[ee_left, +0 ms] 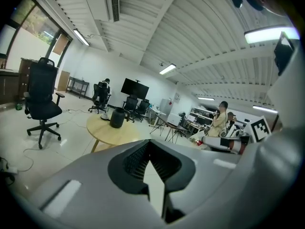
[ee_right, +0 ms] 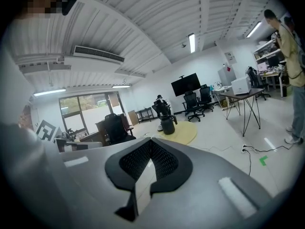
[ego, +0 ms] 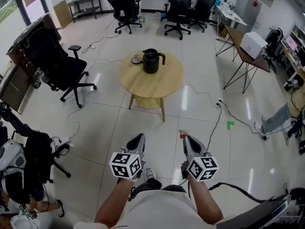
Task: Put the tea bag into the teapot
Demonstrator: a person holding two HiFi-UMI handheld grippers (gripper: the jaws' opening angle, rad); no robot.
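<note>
A black teapot [ego: 151, 61] with its lid on stands on a round wooden table [ego: 162, 82] a few steps ahead of me. Beside it on the left lies a small saucer [ego: 137, 59] with something pale on it, too small to identify. The teapot [ee_left: 116, 118] is far off in the left gripper view, and the teapot [ee_right: 167, 124] is just as far off in the right gripper view. My left gripper [ego: 137, 138] and right gripper [ego: 184, 138] are held low over the floor, well short of the table. Both stand shut with nothing between the jaws.
A black office chair [ego: 62, 66] stands left of the table, and more chairs [ego: 178, 8] are at the back. Cables trail across the tiled floor [ego: 217, 123]. A desk [ego: 248, 51] and a person's leg [ego: 274, 120] are at the right. A dark chair with bags [ego: 33, 151] is near my left.
</note>
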